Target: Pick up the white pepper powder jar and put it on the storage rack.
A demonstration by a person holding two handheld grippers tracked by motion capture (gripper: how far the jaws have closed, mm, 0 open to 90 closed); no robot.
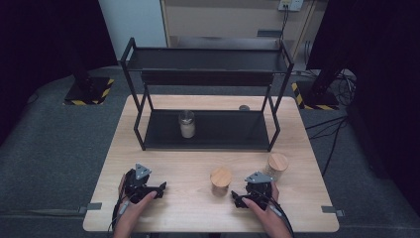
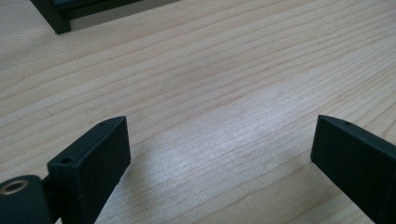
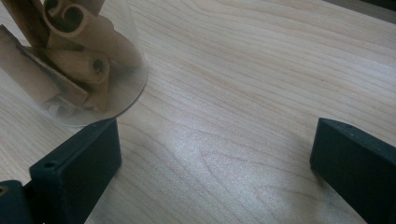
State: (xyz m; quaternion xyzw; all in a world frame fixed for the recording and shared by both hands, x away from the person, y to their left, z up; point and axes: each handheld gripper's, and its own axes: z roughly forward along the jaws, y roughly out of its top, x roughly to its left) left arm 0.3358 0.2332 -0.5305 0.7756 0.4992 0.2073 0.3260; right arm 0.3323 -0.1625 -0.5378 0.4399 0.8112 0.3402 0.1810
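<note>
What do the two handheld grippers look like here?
Both the left gripper and the right gripper are black, each topped by a grey three-cornered plate with a cable trailing back along the forearm. Their jaws are flat rectangular black blocks with small holes. No sleeves show.

A clear glass jar (image 3: 79,65) (cinnamon sticks inside, wooden lid on) stands upright on the table's near edge.

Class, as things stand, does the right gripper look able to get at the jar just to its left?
Probably yes: the right gripper has open jaws, the jar stands beside it, bare table between.
</note>
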